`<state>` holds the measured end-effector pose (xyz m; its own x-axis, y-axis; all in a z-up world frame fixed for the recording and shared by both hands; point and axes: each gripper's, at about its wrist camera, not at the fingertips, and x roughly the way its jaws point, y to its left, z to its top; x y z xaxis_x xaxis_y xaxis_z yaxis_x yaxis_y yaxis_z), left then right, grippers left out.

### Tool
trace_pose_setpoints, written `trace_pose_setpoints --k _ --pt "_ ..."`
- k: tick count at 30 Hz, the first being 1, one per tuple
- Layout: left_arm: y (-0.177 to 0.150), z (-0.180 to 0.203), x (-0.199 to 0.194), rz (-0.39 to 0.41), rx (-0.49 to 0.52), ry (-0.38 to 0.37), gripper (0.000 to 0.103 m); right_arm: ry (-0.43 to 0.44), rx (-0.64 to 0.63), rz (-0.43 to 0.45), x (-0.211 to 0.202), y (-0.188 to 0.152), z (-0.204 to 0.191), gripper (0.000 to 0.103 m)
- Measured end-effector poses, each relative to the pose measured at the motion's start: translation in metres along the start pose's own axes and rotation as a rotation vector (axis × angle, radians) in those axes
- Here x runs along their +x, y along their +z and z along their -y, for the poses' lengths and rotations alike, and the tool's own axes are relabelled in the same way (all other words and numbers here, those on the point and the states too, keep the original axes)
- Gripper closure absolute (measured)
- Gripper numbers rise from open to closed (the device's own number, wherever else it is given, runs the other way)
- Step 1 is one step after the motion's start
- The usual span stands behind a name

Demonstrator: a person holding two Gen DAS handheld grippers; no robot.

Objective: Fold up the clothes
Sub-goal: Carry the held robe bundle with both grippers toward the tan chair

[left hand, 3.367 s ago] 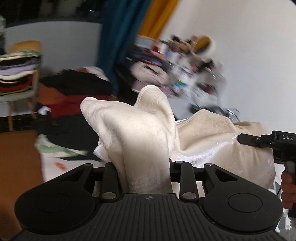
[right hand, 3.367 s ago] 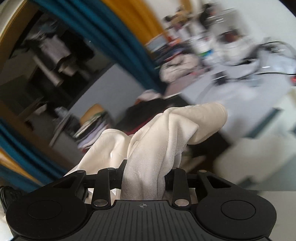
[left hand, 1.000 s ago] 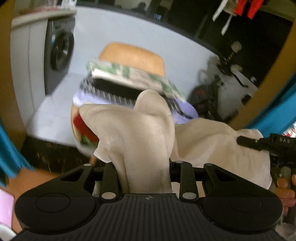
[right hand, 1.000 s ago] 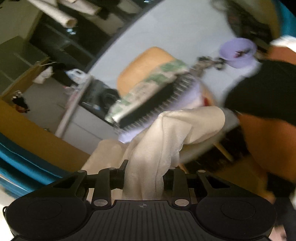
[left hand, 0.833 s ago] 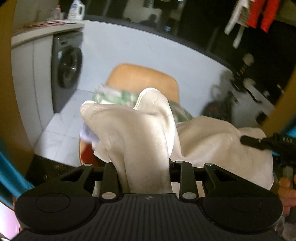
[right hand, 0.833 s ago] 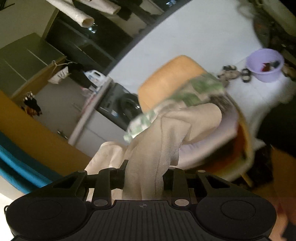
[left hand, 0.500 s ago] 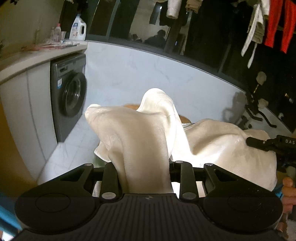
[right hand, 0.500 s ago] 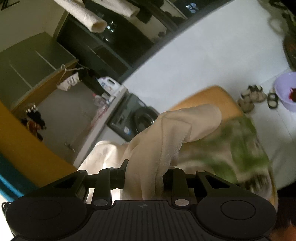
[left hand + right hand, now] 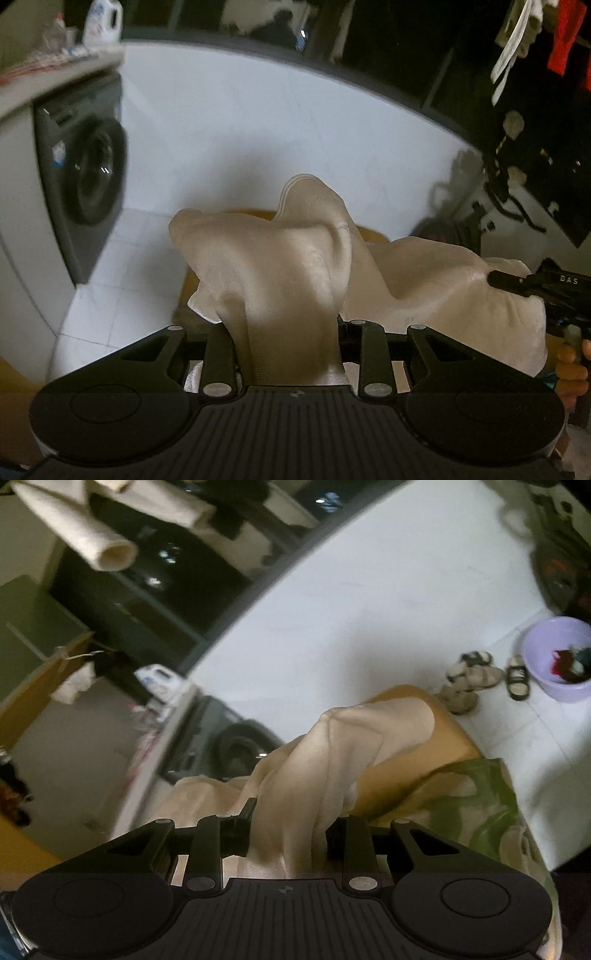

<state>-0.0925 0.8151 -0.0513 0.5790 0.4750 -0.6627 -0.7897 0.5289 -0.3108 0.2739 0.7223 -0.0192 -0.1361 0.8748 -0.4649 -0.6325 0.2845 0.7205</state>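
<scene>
Cream garment (image 9: 280,280) held in the air, bunched, clamped in left tool (image 9: 286,350) and right tool (image 9: 288,830) alike. Below, probably a chair (image 9: 436,738) bearing a green-patterned cloth (image 9: 480,805). Best kept level, both grips firm, lowered flat onto that stack.

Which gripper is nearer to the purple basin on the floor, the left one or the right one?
Right, probably. The purple basin lies ahead and to the right of the right gripper, which clamps the cream garment. The left gripper sits further left; its view shows no basin.
</scene>
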Motion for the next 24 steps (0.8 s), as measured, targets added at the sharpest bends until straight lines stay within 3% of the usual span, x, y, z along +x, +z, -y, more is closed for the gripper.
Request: trace_pose_setpoints --k 3,5,7,9,10,14,17,20,24 --pt "0.003 -0.015 0.043 -0.073 0.006 -0.018 0.072 -0.067 0.028 -0.007 0.028 -0.003 0.016 0.078" --pt "-0.005 -0.024 0.079 -0.133 0.019 -0.016 0.066 -0.119 0.047 -0.023 0.052 -0.009 0.033 0.078" --pt "-0.017 -0.035 0.116 -0.227 0.053 0.038 0.06 -0.174 0.066 -0.047 0.077 -0.016 0.054 0.076" --pt "-0.028 -0.045 0.139 -0.293 0.106 0.097 0.05 -0.297 0.078 -0.07 0.101 -0.027 0.075 0.065" --pt "-0.031 -0.051 0.145 -0.311 0.125 0.111 0.046 -0.314 0.099 -0.049 0.097 -0.03 0.08 0.054" --pt "-0.034 -0.094 0.111 -0.283 -0.057 -0.055 0.04 -0.379 0.181 0.035 0.082 -0.042 0.098 0.031" --pt "-0.044 -0.12 0.075 -0.211 -0.144 -0.128 0.03 -0.396 0.236 0.102 0.063 -0.053 0.104 0.024" --pt "-0.062 -0.124 0.058 -0.194 -0.134 -0.188 0.027 -0.354 0.266 0.153 0.033 -0.073 0.097 0.017" --pt "-0.079 -0.101 0.061 -0.185 0.012 -0.129 0.028 -0.387 0.284 0.177 0.014 -0.089 0.099 0.016"
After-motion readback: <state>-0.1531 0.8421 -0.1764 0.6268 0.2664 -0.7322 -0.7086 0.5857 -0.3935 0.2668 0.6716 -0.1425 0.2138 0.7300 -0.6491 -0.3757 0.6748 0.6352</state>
